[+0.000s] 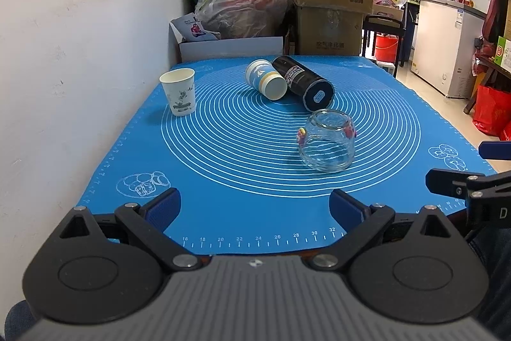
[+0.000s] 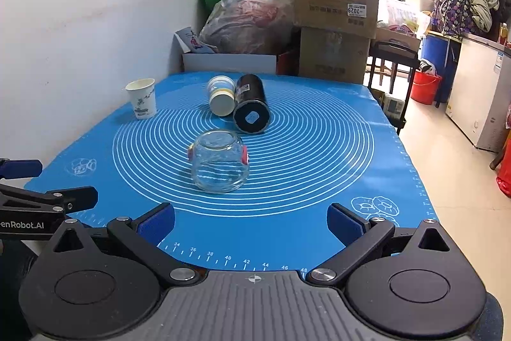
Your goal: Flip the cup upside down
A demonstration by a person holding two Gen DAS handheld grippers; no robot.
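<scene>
Item: paper cup (image 1: 178, 91), white with a printed floral motif, standing upright with its mouth up on the blue mat (image 1: 242, 206) that covers the tabletop. It is the only vessel here standing mouth up, so it is taken as the task's thing. Location: far ahead and to the left of the left hand-held gripper (image 1: 255, 208), close to the wall; farther still, ahead-left, from the right hand-held gripper (image 2: 251, 224).

Handling, as a judgement: very light, thin-walled, easily crushed or dented by a firm squeeze, and likely to skid on the mat if nudged. Best taken across the mid-wall with gentle pressure, one pad on each side, leaving room to roll the wrist over.

Other items: glass jar (image 2: 218, 162), mouth down, directly ahead of the right hand-held gripper; blue-and-white cup (image 1: 266, 80) and black canister (image 1: 303, 82), both lying on their sides, touching, beyond the jar.

Grippers: both spread wide, holding nothing, poised at the near edge of the mat, well apart from every item.
</scene>
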